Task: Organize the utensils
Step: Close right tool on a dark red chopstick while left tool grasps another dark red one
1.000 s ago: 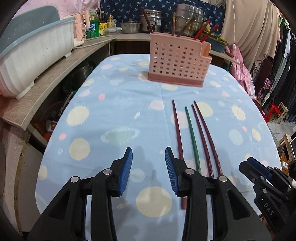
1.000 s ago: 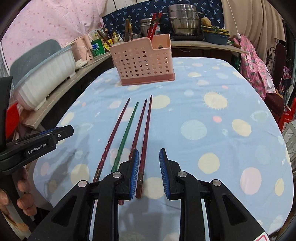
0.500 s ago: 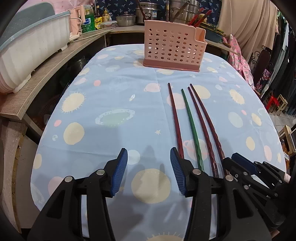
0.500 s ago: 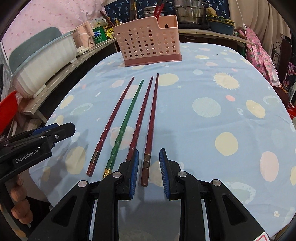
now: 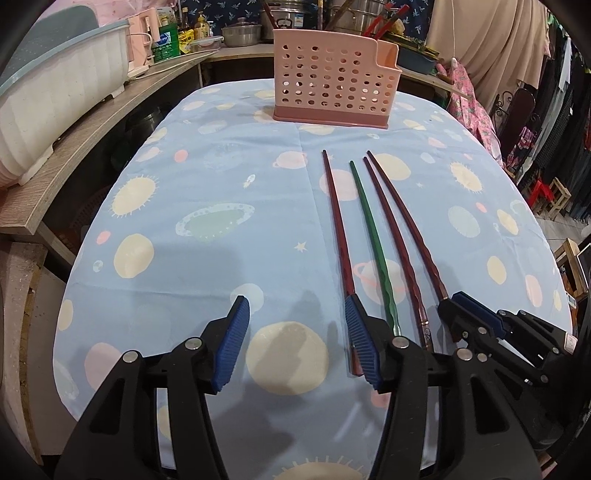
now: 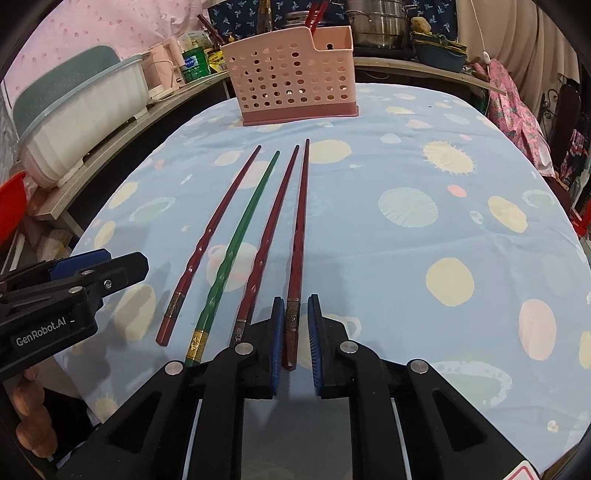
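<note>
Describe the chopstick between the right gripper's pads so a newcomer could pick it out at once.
On the blue planet-print tablecloth, in front of the pink perforated utensil holder, four chopsticks lie side by side pointing at it. Take the rightmost dark red chopstick: its thick end lies between the pads of the right gripper. It is the outermost on the right, two places from the only green chopstick.

A lived-in home kitchen is shown. A table is covered by a blue cloth printed with planets and suns. Steel pots, bottles and a white dish tub are crowded on a wooden counter behind it, while clothes are hung at the right.
</note>
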{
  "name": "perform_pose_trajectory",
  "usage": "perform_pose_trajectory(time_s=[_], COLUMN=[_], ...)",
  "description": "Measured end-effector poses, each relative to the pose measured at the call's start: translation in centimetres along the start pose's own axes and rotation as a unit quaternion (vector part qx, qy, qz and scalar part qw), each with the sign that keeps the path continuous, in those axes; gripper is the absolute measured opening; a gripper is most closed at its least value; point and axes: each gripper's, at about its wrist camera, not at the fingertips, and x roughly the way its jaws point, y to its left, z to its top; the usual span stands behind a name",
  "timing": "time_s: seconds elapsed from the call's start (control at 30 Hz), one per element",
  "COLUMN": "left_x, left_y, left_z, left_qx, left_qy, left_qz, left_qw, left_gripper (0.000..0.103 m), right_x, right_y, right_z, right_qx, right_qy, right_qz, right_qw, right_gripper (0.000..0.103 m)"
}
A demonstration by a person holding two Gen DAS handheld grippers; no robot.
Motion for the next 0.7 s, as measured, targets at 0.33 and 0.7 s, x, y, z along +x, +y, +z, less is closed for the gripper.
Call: perform_pose_trajectory(time_s=[0.33,0.7], left_x=[0.4,1.4], left_y=[-0.9,-1.9], left_z=[-0.8,-1.7], left_qx=[0.012,0.018], left_qy=[0.013,0.036], left_qz=[-0.011,-0.027], left_qw=[0.9998,0.9988], left_gripper=[0.053,0.056], right_x=[-0.3,-0.7], right_y=[-0.4,-1.0], right_z=[-0.4,-0.8], right_qx=[0.008,0.015], right_qy=[-0.005,-0.006], right_qz=[-0.006,-0.006], right_qw=[1.000,1.000], right_gripper=[0.007,0.007])
